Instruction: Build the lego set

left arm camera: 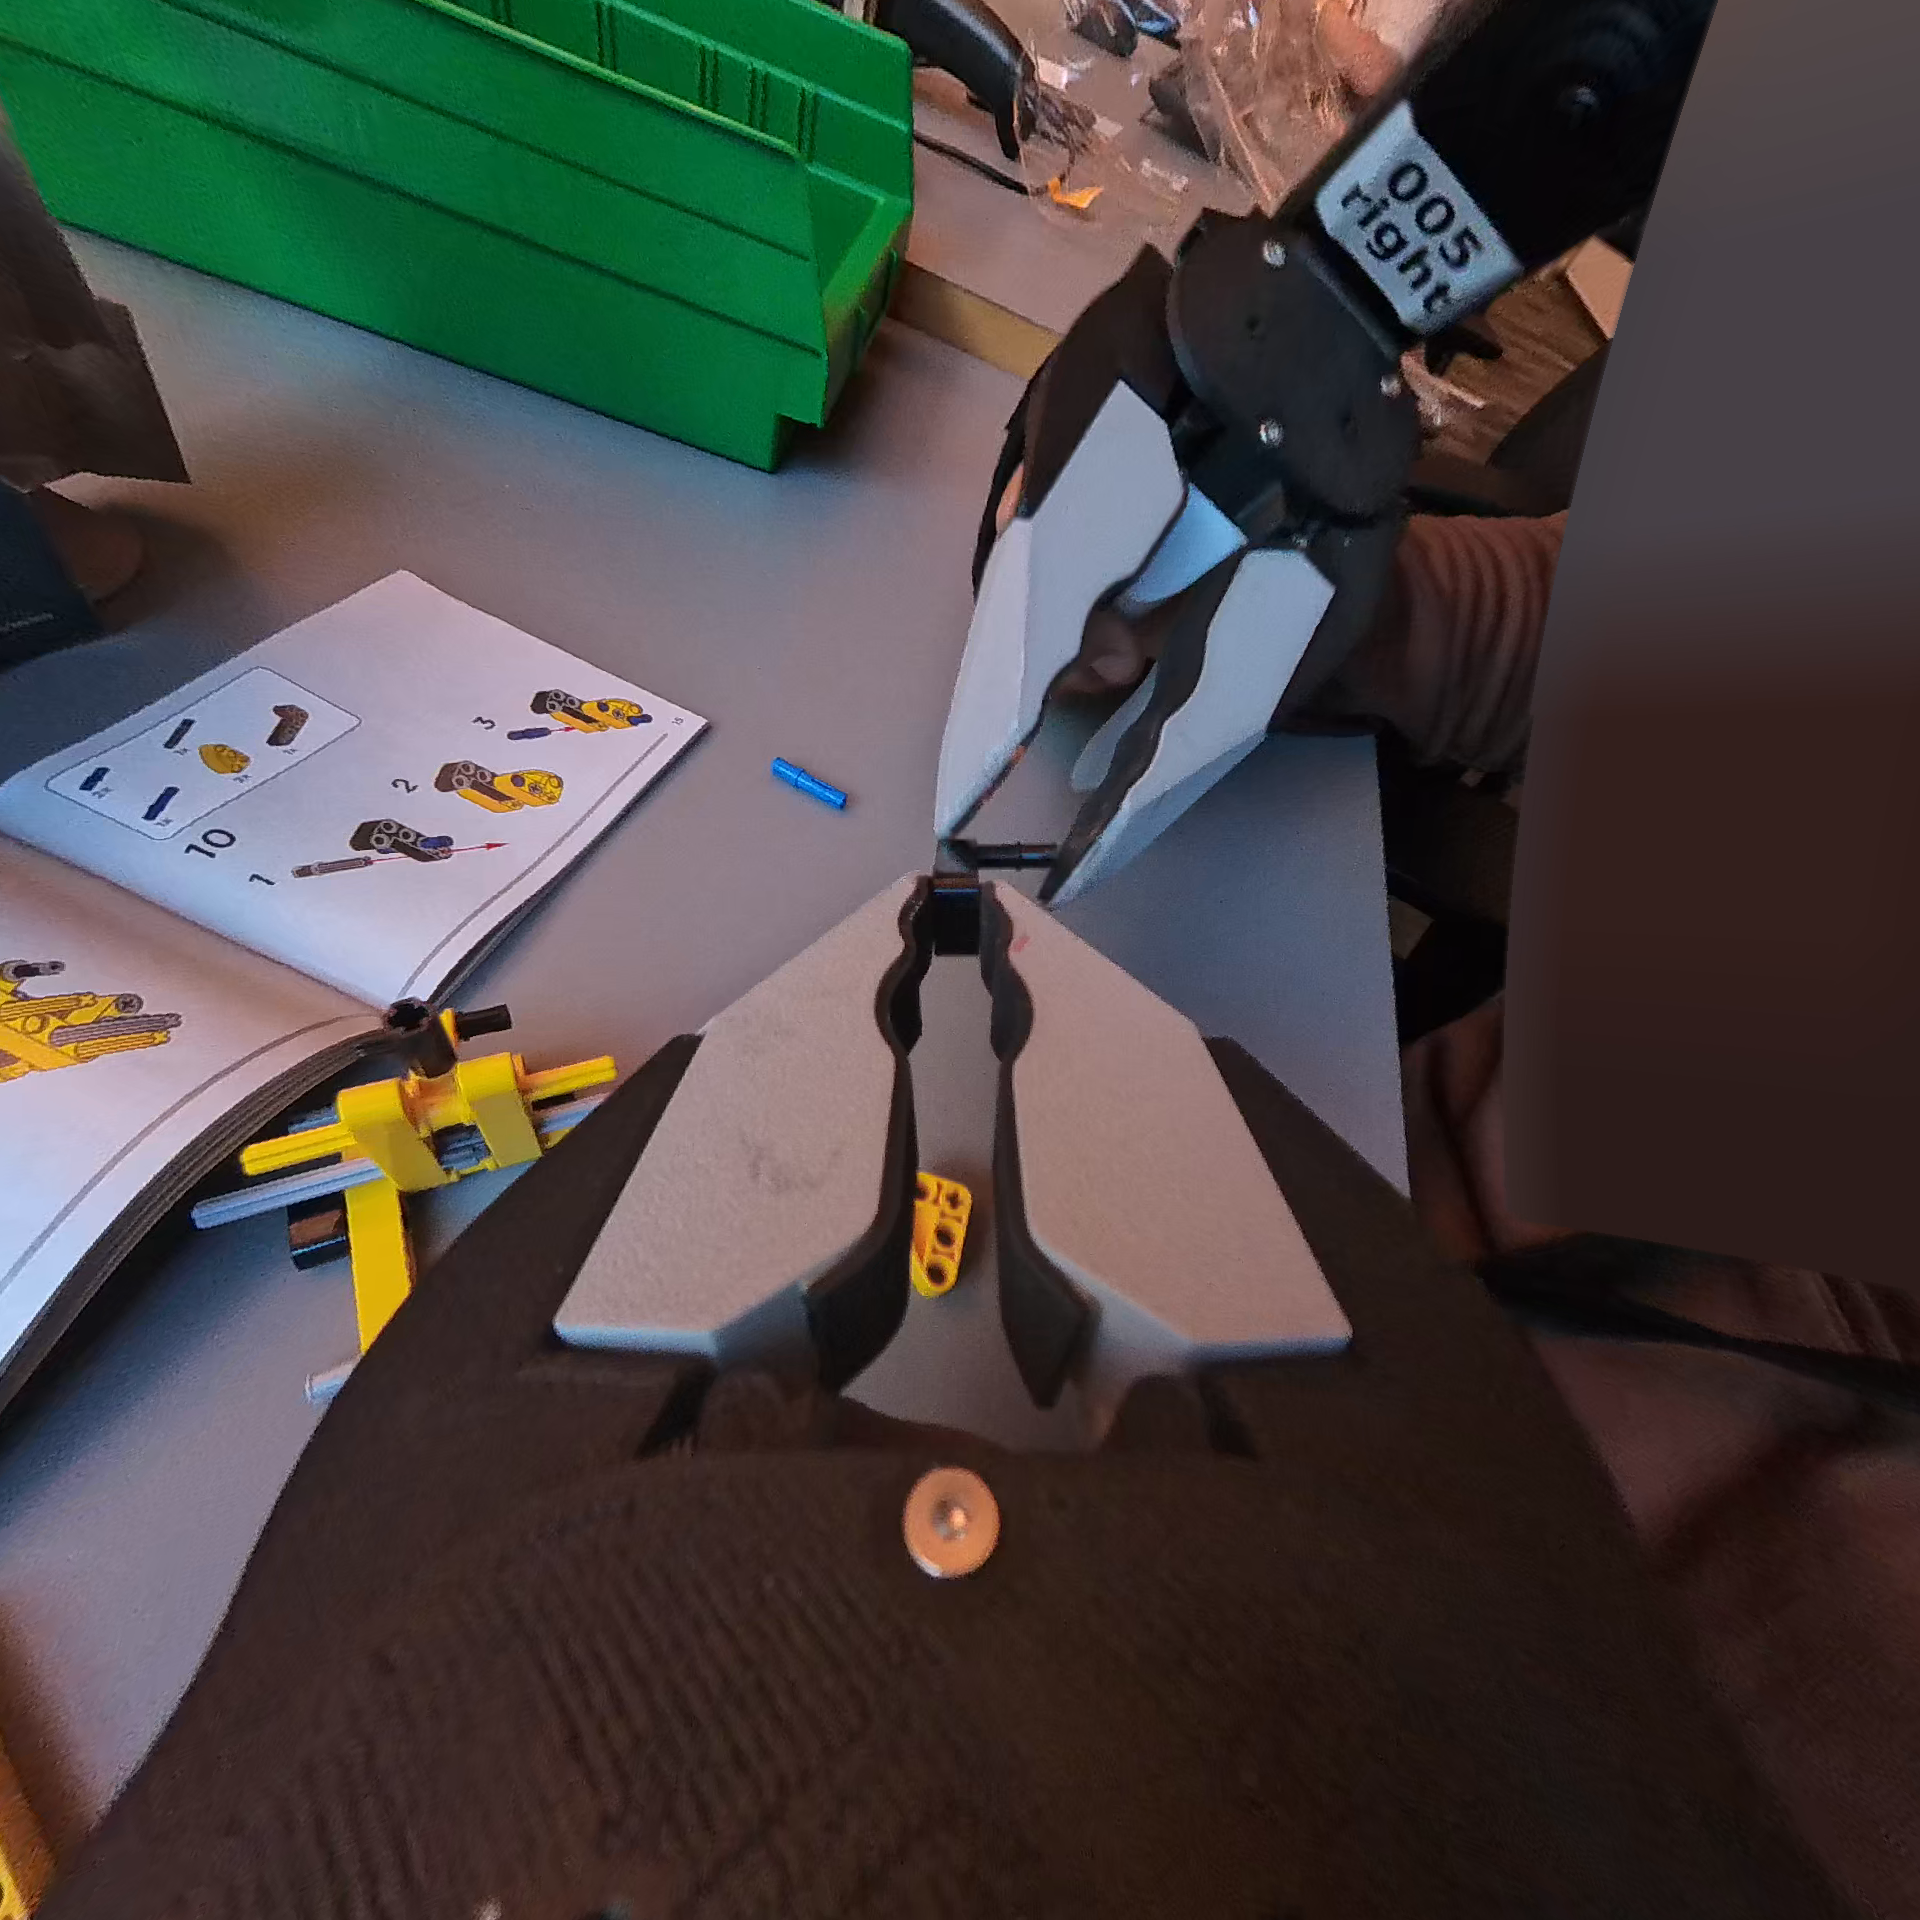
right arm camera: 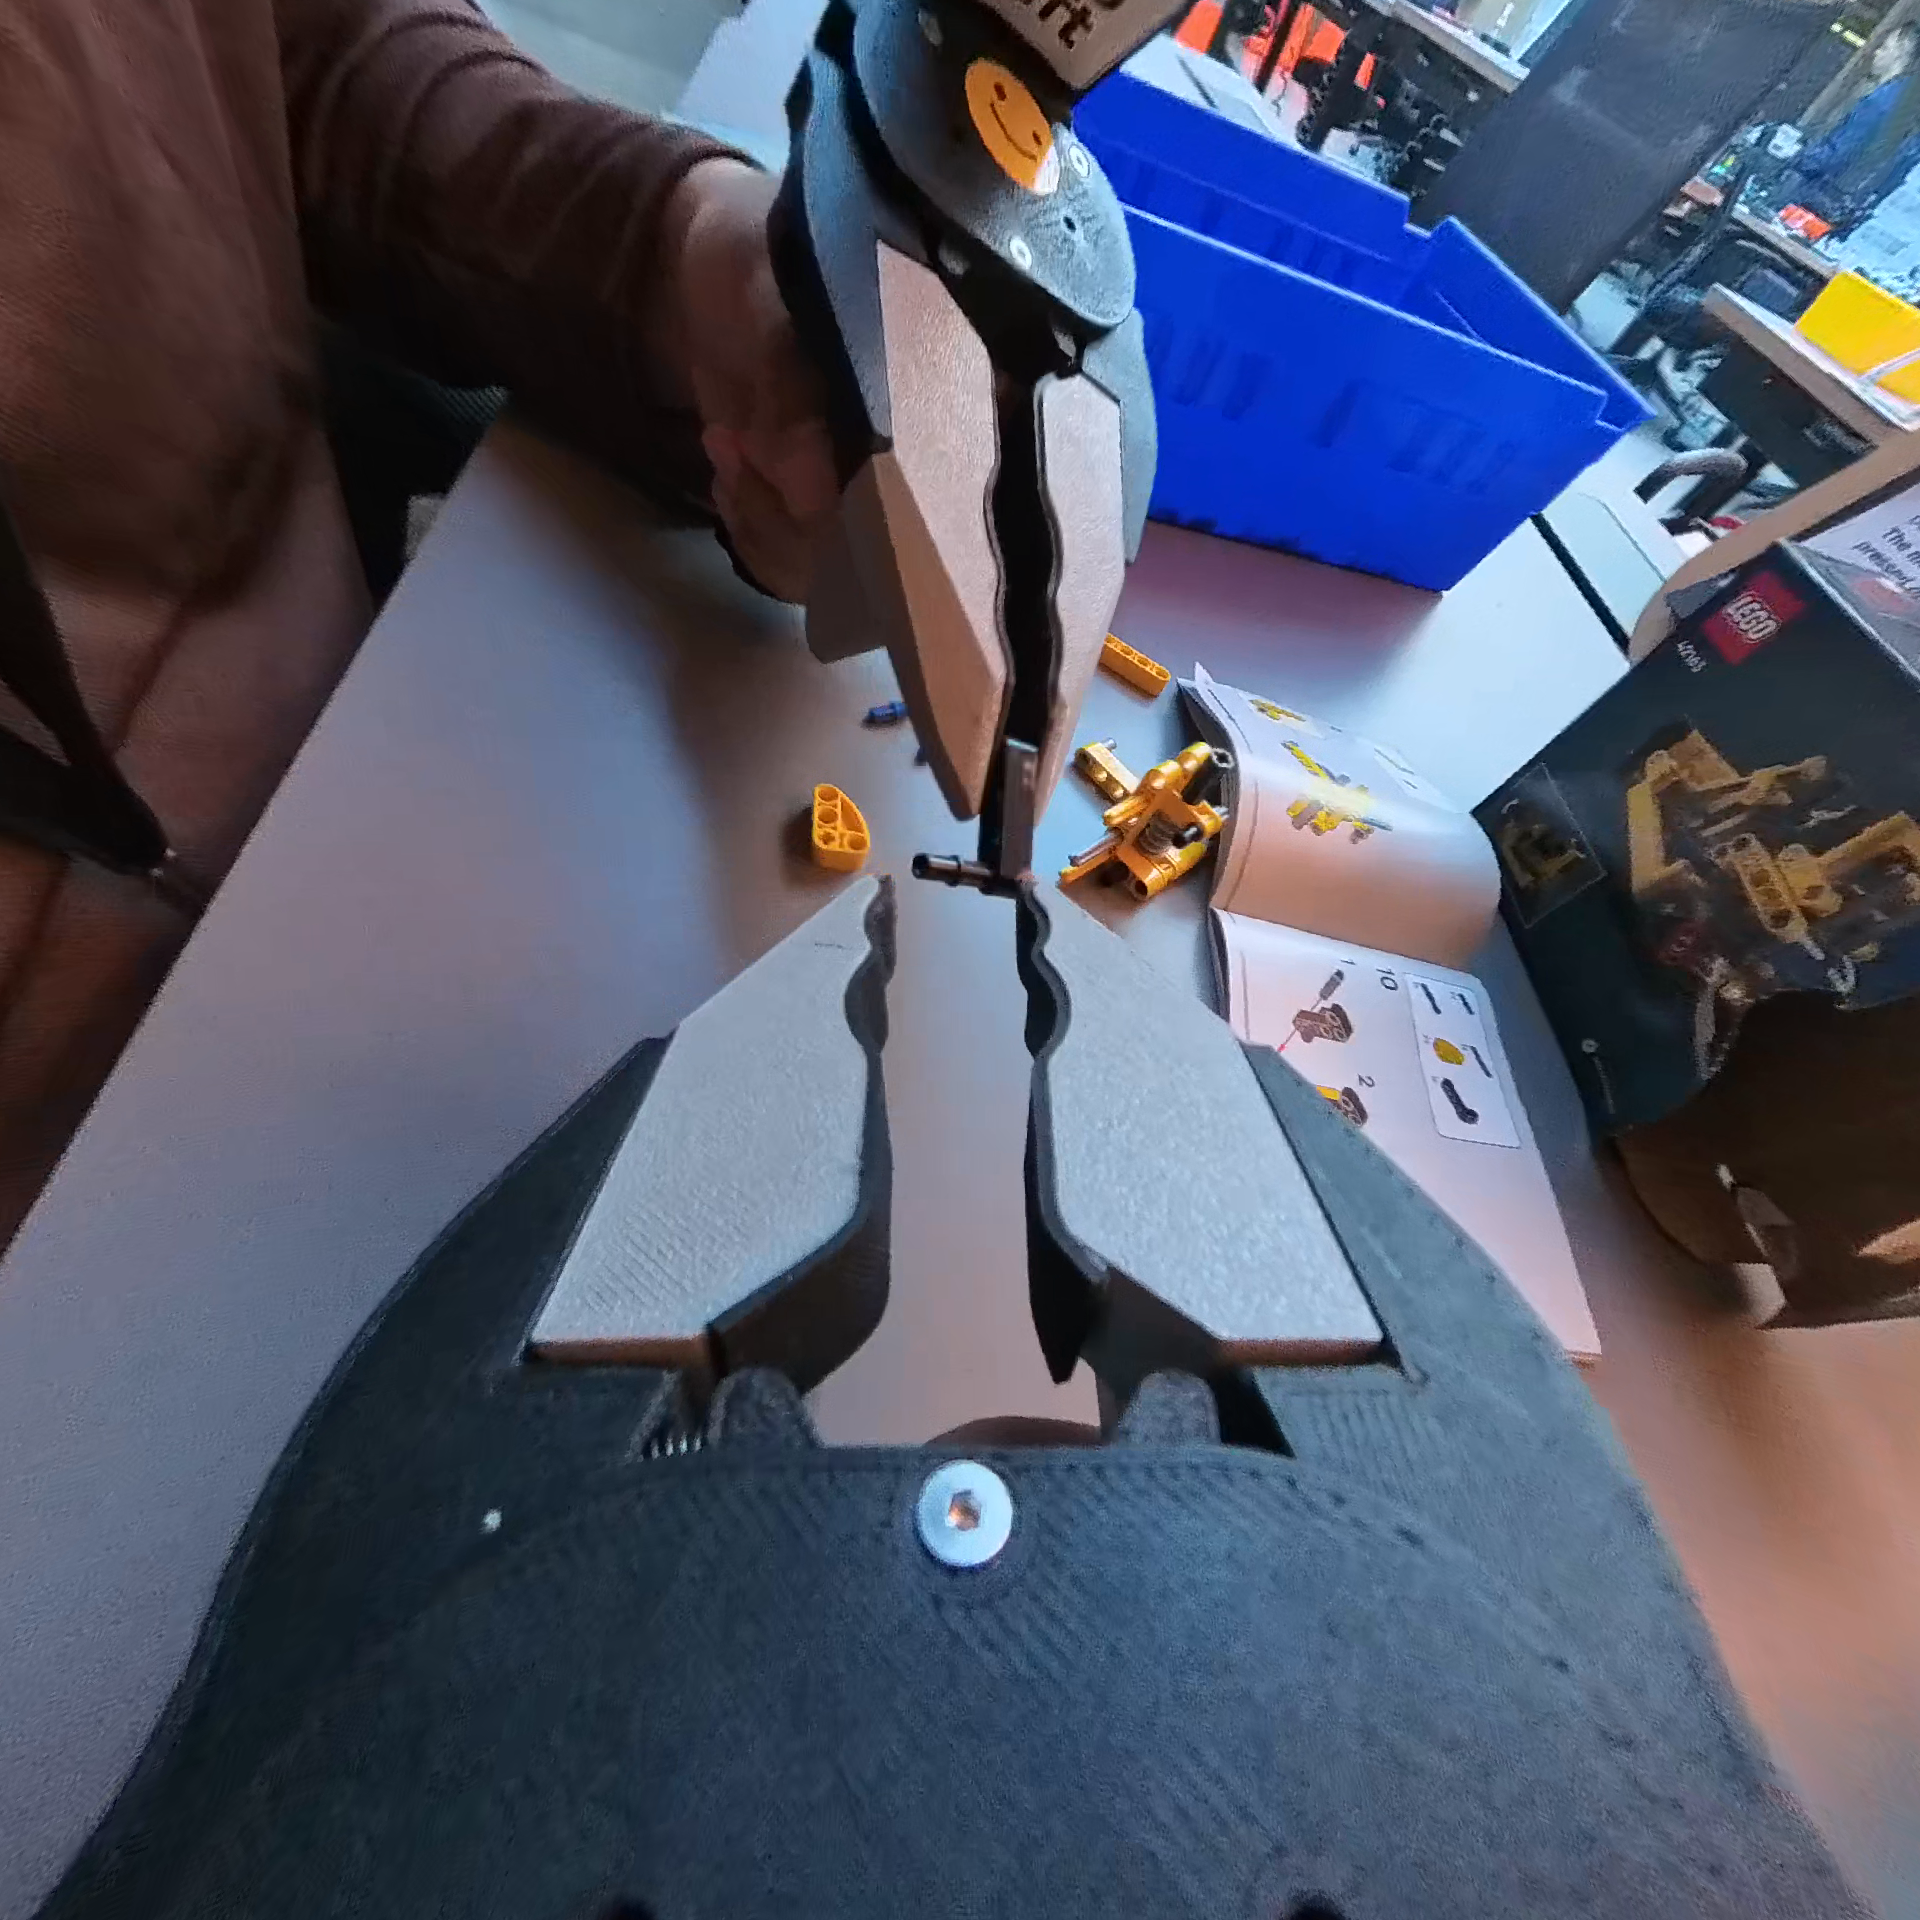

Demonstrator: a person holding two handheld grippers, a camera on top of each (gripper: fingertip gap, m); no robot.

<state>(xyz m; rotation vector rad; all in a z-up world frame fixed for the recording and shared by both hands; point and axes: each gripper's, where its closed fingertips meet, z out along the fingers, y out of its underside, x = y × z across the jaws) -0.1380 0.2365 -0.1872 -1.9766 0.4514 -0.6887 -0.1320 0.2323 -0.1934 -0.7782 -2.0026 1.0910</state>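
Note:
My left gripper (left arm camera: 956, 894) is shut on a small black lego piece (left arm camera: 956, 920), held above the table. In the right wrist view this gripper (right arm camera: 1003, 800) comes down from above with the black piece (right arm camera: 1016, 800) at its tips. A black pin (right arm camera: 940, 865) sticks sideways out of that piece; it also shows in the left wrist view (left arm camera: 1003, 854). My right gripper (right arm camera: 954, 888) is open, its tips on either side of the pin and piece. It also shows in the left wrist view (left arm camera: 995, 862). A half-built yellow assembly (left arm camera: 416, 1132) lies by the open instruction booklet (left arm camera: 343, 790).
A small yellow piece (right arm camera: 836, 826) and a blue pin (left arm camera: 808, 781) lie loose on the grey table (right arm camera: 468, 831). A yellow beam (right arm camera: 1132, 662) lies farther back. A green bin (left arm camera: 520, 208), a blue bin (right arm camera: 1351, 364) and the set's box (right arm camera: 1714, 883) stand around. Less than 4 cm separates the two grippers' tips. The blue pin (left arm camera: 808, 781) is about 9 cm from my right fingertips.

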